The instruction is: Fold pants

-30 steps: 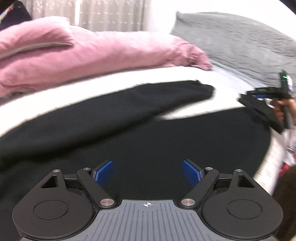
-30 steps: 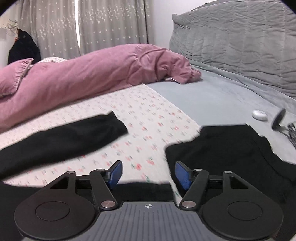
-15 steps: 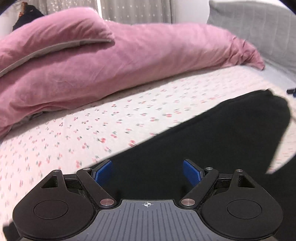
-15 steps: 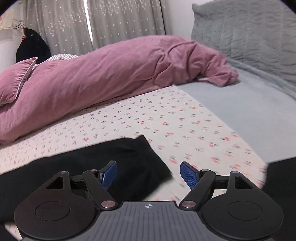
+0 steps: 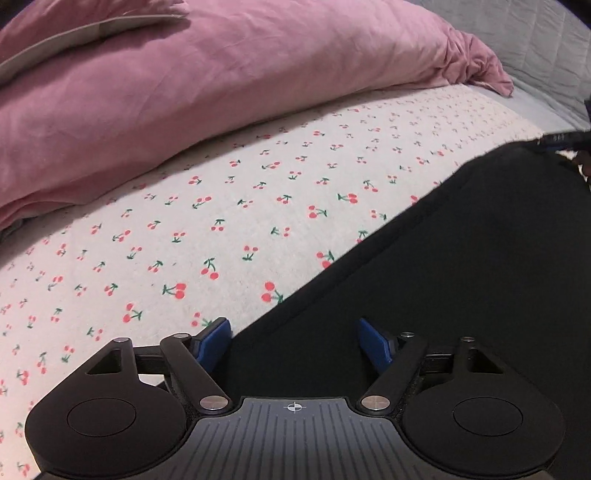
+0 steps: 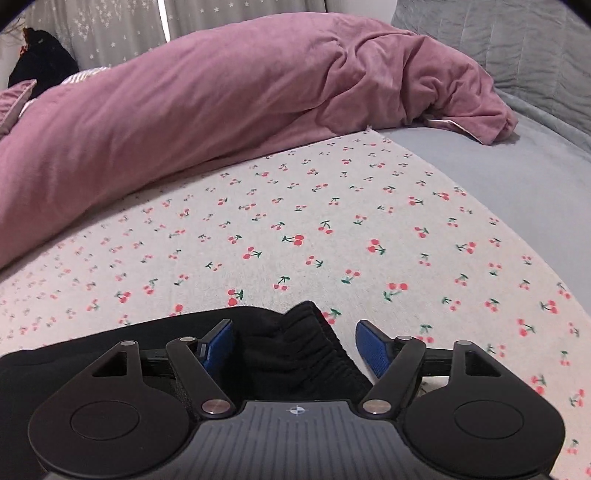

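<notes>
A home bedroom: a bed with a cherry-print sheet, a pink duvet, a grey padded headboard, and star-patterned curtains behind.

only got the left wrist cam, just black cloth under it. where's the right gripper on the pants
Observer: The right gripper is at the ribbed elastic end of the pants. That end lies bunched between its jaws.
Operator: is it clamped yet
Observer: No. Its jaws have just been closing a little, but a gap of cherry sheet shows beside the blue pad on the picture's right, so the cloth is not pinched.
</notes>
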The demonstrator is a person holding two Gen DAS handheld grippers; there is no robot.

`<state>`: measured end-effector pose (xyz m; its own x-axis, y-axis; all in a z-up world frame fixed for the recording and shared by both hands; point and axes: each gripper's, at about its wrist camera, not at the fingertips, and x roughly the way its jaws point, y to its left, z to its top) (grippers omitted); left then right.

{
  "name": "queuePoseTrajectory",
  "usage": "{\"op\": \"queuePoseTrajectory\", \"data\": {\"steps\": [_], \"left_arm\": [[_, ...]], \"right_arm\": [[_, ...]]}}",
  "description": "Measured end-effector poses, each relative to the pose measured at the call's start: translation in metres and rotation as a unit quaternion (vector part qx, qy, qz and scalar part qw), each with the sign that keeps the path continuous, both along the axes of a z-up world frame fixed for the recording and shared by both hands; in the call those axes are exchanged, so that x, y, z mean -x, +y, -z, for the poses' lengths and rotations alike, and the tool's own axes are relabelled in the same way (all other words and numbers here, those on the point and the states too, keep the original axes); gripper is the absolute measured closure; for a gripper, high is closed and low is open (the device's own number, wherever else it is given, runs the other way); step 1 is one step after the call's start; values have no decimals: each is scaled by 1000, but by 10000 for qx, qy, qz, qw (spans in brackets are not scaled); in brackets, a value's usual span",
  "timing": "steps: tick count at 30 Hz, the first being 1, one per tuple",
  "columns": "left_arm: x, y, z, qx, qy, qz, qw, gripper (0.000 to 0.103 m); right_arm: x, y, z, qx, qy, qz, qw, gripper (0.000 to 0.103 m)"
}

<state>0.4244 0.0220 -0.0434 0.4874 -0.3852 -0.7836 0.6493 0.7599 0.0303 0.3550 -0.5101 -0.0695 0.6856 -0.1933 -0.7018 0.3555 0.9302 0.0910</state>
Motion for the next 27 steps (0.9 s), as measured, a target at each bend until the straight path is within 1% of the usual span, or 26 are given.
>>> {"op": "queuePoseTrajectory", "data": {"steps": [1,2,3,4,5,6,7,9,10,12,14,20,23,27], "left_arm": [[-3,0,1,54,22,-45,10000,35],[-5,1,1,124,25,-94,9999,42],[-8,1,1,216,19,-142,9997,57],[-8,1,1,269,23,-180,9995,68],[-8,0,1,300,35,-244,9992,72],[-9,-1,1,316,44,-296,9991,81],[-9,-3,0,317,26,-367,9988,92],[-8,-8,-1,217,-30,-540,9983,96],[-6,-11,-2,130,-82,-608,9980,98],[2,-18,-7,-38,-284,-702,9971,98],[9,-20,-17,-40,-425,-823,9957,98],[39,-15,-52,235,-624,-1040,9923,99],[65,-8,-68,432,-753,-1049,9907,99],[107,6,-83,686,-875,-1046,9883,99]], "right_arm": [[-2,3,2,104,-2,-29,9999,30],[-3,6,3,213,16,-55,9998,35],[-3,10,4,341,25,-96,9994,46],[-4,14,4,411,14,-163,9990,49],[-4,17,3,491,30,-171,9986,58],[-6,18,1,535,51,-195,9984,68],[-6,20,0,539,60,-273,9982,71],[-7,27,-4,689,115,-286,9971,75],[-7,30,-6,771,114,-266,9966,75],[-2,34,-11,840,27,-158,9963,76],[5,33,-20,825,-121,-21,9965,76],[34,30,-57,831,-470,120,9954,77],[57,33,-78,837,-652,143,9943,77],[90,34,-96,783,-861,179,9930,77]]}}
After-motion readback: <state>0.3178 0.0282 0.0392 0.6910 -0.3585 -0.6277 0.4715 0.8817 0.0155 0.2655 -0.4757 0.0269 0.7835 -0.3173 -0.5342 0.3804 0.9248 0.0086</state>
